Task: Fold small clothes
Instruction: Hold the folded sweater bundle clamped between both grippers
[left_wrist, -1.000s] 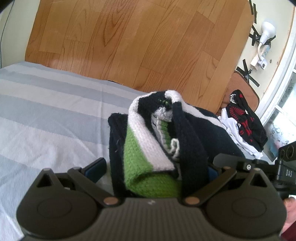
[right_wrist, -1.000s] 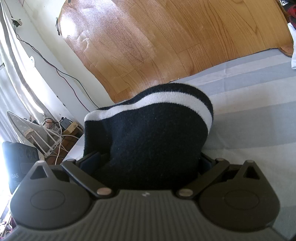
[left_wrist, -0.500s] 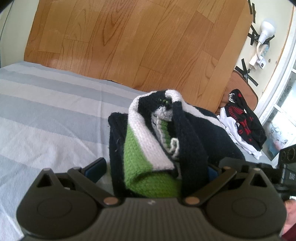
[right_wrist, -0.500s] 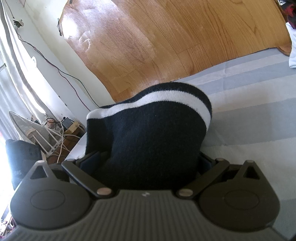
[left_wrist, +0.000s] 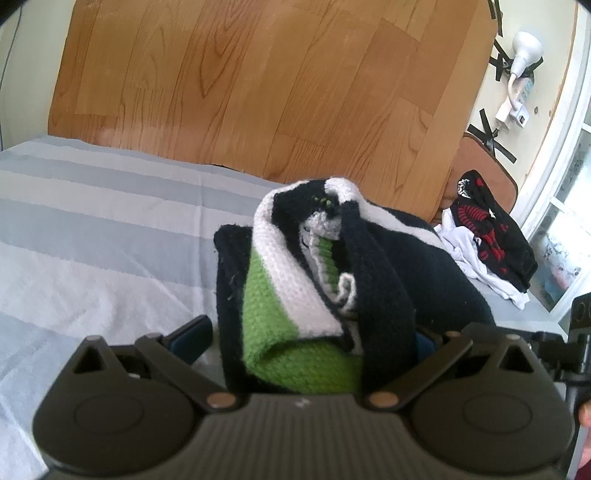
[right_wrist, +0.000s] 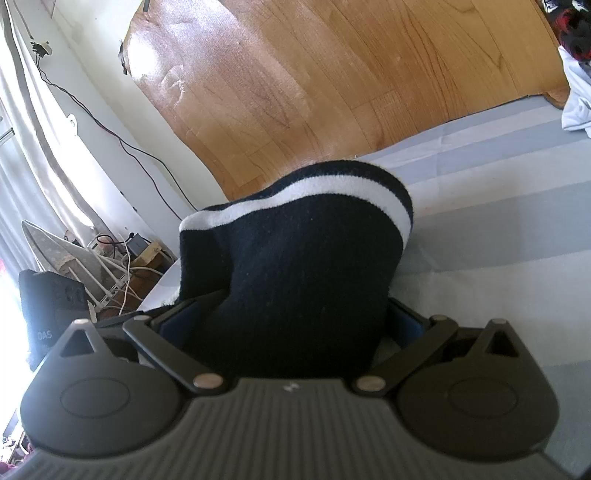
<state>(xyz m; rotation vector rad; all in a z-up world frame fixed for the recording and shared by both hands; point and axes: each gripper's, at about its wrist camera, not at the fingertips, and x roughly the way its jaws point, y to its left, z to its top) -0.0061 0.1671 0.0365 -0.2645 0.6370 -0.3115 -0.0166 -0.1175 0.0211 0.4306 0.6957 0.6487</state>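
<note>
Left gripper (left_wrist: 306, 341): jaws clenched on the bunched edge of the knit garment (left_wrist: 295, 295), its green, white and black bands crumpled between them.
Right gripper (right_wrist: 291, 325): jaws grasping a black part of the same knit garment (right_wrist: 295, 266), a white stripe arching over the top.
Garment position: held up above the striped bed (left_wrist: 92, 240), near the wooden headboard (left_wrist: 277, 85).
Far right: pile of clothes (left_wrist: 487, 243), black-and-red over white, on the bed's edge.
</note>
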